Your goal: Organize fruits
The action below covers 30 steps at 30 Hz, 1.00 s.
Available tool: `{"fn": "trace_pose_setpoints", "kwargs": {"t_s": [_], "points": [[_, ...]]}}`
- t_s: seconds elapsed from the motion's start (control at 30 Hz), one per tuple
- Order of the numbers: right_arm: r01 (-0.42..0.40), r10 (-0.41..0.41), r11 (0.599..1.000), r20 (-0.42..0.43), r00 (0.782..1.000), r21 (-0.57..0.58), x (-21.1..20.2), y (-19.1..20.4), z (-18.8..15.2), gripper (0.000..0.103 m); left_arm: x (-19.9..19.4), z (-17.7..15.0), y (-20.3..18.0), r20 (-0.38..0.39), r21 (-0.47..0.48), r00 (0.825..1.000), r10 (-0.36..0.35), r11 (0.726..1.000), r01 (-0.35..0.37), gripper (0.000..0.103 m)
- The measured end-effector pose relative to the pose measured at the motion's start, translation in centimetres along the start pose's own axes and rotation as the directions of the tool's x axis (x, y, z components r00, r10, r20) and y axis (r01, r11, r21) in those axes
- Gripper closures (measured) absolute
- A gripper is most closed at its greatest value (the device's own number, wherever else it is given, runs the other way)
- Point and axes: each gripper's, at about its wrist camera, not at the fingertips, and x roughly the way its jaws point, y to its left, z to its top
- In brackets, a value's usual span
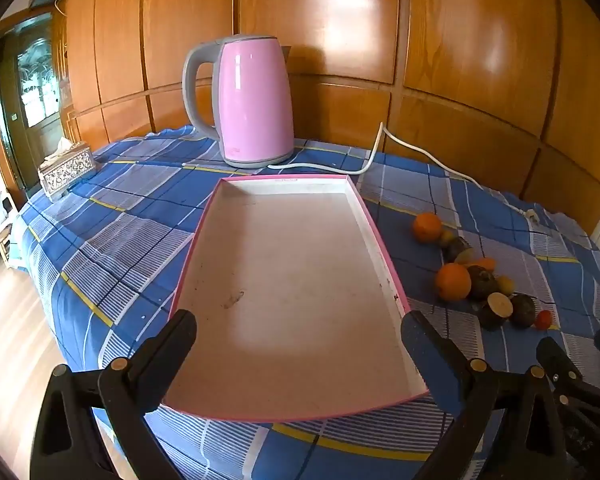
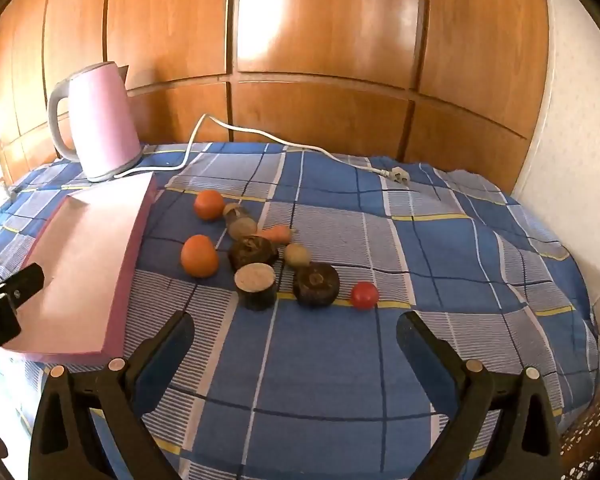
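Note:
A shallow pink-rimmed tray (image 1: 374, 236), empty, lies on the blue checked cloth; it also shows in the right wrist view (image 2: 134, 240). Right of it lies a cluster of fruit: two oranges (image 2: 199, 256) (image 2: 209, 205), a red tomato (image 2: 364, 295), several dark round fruits (image 2: 315, 283), one cut piece with a pale face (image 2: 255, 280), and small yellowish ones (image 2: 297, 255). The cluster shows in the left wrist view too (image 1: 453, 281). My left gripper (image 1: 298, 330) is open over the tray's near end. My right gripper (image 2: 294, 332) is open and empty, just short of the fruit.
A pink kettle (image 1: 252, 100) stands behind the tray, its white cord (image 2: 260, 136) and plug (image 2: 398, 176) trailing over the cloth. A patterned tissue box (image 1: 66, 170) sits at the far left. Wooden panels back the table. The table's edge drops off at left.

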Motion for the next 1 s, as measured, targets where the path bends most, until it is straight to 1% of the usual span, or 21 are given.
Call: {"fn": "trace_pose_setpoints", "kwargs": {"t_s": [0.17, 0.2, 0.6, 1.0], "points": [[-0.008, 0.008, 1.000, -0.005, 1.000, -0.007, 0.7, 0.1, 0.2, 0.000, -0.5, 0.1, 0.2, 0.013, -0.002, 1.000, 0.000, 1.000, 0.000, 0.000], [-0.002, 0.003, 0.999, -0.046, 0.999, 0.033, 0.4, -0.1, 0.2, 0.000, -0.6, 0.1, 0.1, 0.019, 0.001, 1.000, 0.001, 1.000, -0.001, 0.000], [0.000, 0.000, 0.999, -0.015, 1.000, 0.038, -0.7, 0.1, 0.0, 0.000, -1.6, 0.2, 0.1, 0.037, 0.005, 0.999, -0.002, 1.000, 0.002, 0.000], [0.003, -0.003, 1.000, 0.004, 1.000, 0.031, -1.3, 0.3, 0.1, 0.000, -1.8, 0.3, 0.0, 0.036, 0.002, 0.999, -0.002, 1.000, 0.002, 0.000]]}}
